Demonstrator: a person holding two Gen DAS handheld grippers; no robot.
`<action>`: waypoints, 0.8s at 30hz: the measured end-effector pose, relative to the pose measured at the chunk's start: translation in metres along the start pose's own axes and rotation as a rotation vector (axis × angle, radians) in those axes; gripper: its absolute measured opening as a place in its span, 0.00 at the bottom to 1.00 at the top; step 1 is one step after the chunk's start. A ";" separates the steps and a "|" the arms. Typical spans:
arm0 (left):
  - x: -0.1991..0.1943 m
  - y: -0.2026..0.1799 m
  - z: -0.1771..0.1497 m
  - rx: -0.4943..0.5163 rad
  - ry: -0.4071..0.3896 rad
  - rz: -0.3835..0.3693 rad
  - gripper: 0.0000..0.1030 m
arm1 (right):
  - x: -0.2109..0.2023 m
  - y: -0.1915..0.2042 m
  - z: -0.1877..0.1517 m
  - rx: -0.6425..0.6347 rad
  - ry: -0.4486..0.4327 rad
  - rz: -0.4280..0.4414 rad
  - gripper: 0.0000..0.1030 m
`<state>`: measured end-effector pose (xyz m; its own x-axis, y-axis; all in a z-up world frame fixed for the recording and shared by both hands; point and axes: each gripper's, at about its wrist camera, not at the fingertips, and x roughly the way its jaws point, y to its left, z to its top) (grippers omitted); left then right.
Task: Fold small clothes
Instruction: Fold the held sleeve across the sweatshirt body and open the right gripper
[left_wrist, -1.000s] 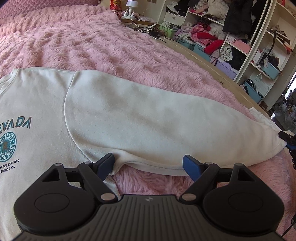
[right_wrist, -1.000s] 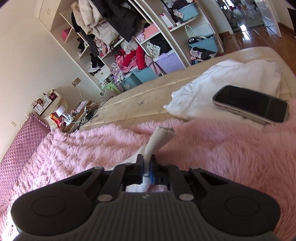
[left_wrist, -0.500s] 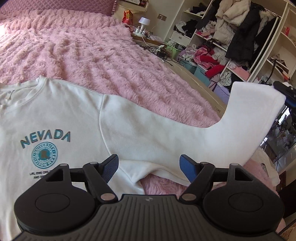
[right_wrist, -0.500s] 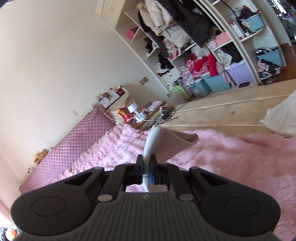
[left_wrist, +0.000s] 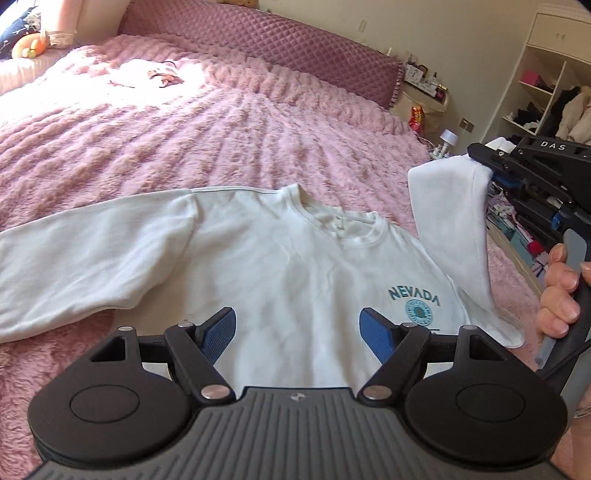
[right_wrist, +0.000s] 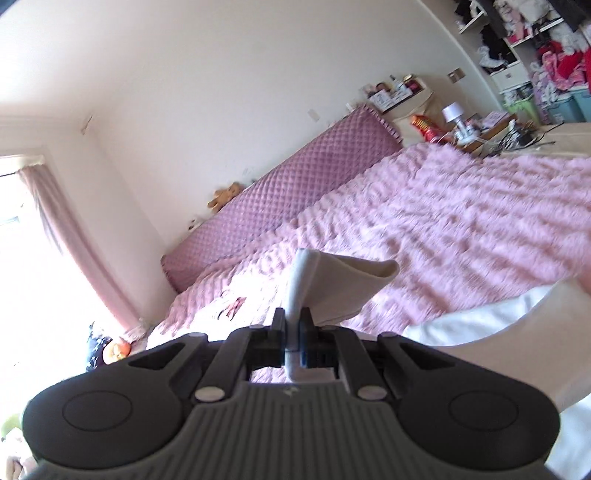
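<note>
Left wrist | your white sweatshirt (left_wrist: 280, 266) lies flat on pink blanket (left_wrist: 221, 125), chest print "NEVADA" at 4 o'clock | left gripper (left_wrist: 297, 334) wide, empty | right gripper (right_wrist: 293, 332) pinching sleeve cuff (right_wrist: 332, 284), "DAS" on its body

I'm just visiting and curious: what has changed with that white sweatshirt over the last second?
The right gripper, clamped on the sleeve cuff throughout, has lifted the sleeve off the pink blanket and swung it up beside the sweatshirt body. The left gripper stayed empty, its jaws closing slightly. The body still lies flat.
</note>
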<state>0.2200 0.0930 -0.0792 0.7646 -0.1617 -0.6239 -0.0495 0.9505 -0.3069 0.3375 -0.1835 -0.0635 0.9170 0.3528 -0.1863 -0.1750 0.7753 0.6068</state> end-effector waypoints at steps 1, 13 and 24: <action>-0.005 0.015 -0.001 -0.013 -0.005 0.028 0.87 | 0.014 0.013 -0.026 -0.015 0.040 0.020 0.01; -0.009 0.113 -0.023 -0.237 -0.003 0.083 0.87 | 0.092 0.036 -0.196 -0.128 0.408 0.069 0.38; 0.068 0.082 -0.014 -0.166 0.014 -0.011 0.87 | 0.002 -0.030 -0.100 -0.196 0.362 0.011 0.42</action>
<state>0.2592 0.1567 -0.1568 0.7569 -0.1769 -0.6292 -0.1469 0.8920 -0.4275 0.3088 -0.1539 -0.1596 0.7355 0.4960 -0.4616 -0.2813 0.8433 0.4580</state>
